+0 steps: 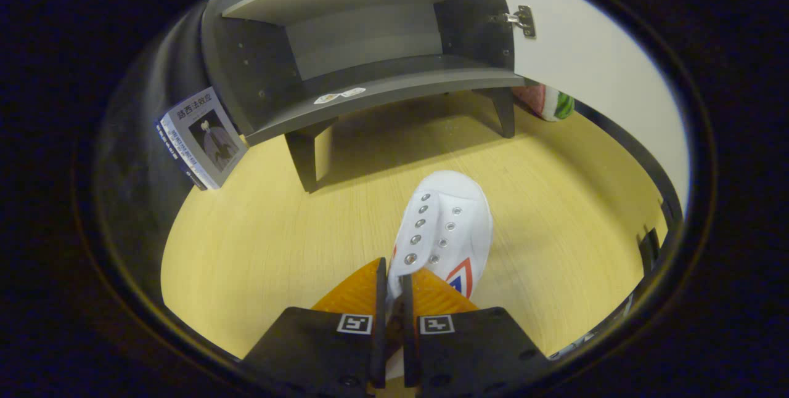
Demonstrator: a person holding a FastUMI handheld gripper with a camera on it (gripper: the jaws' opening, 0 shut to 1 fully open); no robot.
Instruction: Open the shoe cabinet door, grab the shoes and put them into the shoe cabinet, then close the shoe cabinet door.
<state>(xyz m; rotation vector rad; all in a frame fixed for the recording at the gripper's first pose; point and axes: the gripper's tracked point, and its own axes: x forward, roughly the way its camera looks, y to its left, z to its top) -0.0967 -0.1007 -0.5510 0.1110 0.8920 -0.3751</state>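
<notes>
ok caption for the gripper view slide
Hand-held gripper shut on white sneaker, carried toward the open shoe cabinet ahead.

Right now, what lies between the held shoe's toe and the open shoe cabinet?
Nothing: in the gripper view, bare wooden floor runs from the white shoe, pinched by the gripper, to the shoe cabinet, its door swung open.

The scene was viewed from on the gripper (393,290), looking forward and down along its fingers, close over the white canvas shoe (445,225), the open grey wooden cabinet (370,47) lying well beyond.
</notes>
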